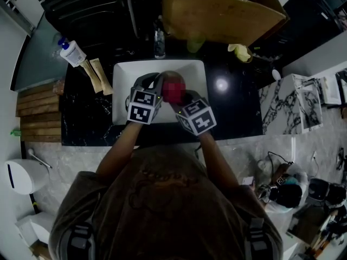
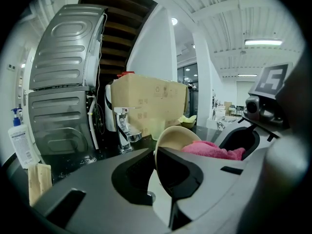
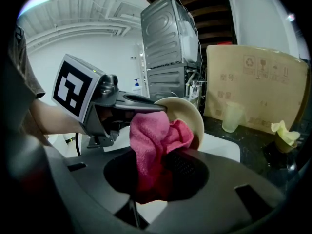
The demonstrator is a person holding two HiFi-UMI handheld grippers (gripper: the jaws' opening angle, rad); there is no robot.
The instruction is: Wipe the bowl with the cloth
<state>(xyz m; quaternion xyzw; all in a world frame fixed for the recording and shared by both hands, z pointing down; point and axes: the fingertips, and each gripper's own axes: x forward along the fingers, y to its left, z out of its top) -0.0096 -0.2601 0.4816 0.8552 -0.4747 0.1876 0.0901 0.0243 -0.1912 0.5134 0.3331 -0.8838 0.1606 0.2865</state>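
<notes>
- Your left gripper has its jaws closed narrow on the rim of the bowl. One jaw is inside the wall and one outside, so the bowl is held up on its edge.
- Your right gripper has its jaws clamped on a bunch of the pink cloth. The loose end bulges forward out of the jaws.
- The bowl is up in the air over the white sink, near the tap, not resting on anything. Its open side is turned toward your right gripper.
- The cloth is touching the inside of the bowl. From the right gripper view it presses against the inner wall on the lower near side.
- In my judgement you are in the middle of the wiping step. Picking up the bowl and the cloth is done, and the two are together.
- I cannot tell how much of the inside has been covered, as no stain, water or streak shows on the cream surface.
- The upper part of the inner wall is bare of cloth here and likely needs a pass. So does the outside, if you mean to do it.
- What is probably left: work the cloth round the rest of the inside, then set the bowl and cloth down.
</notes>
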